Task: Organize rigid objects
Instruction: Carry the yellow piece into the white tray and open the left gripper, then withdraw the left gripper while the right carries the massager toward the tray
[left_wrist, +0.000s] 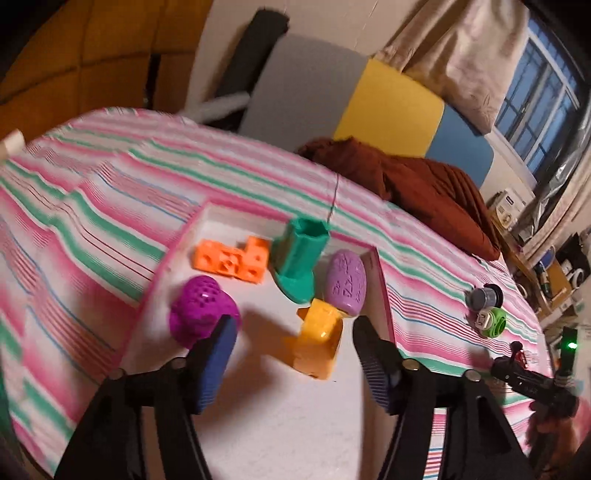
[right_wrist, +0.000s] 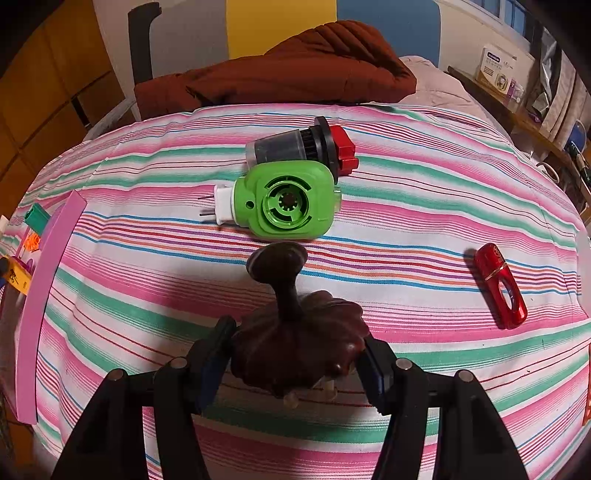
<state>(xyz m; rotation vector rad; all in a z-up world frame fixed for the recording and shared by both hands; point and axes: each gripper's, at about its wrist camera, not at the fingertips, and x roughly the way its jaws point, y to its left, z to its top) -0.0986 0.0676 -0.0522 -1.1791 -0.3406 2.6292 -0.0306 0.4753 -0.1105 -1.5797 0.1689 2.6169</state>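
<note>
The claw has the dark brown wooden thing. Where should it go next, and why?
Probably lift it and carry it toward the pink-edged tray. The right gripper already clamps the brown wooden piece, and the tray to its left holds other sorted toys.

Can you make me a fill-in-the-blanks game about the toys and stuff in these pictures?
1. The teal boot stands inside the pink-rimmed ____.
2. The right gripper is closed on a dark ____ ornament.
3. The plug-in gadget lying on the striped cloth is ____ in colour.
4. The left gripper is ____, with nothing held between its fingers.

Missing words: tray; brown; green; open
</note>
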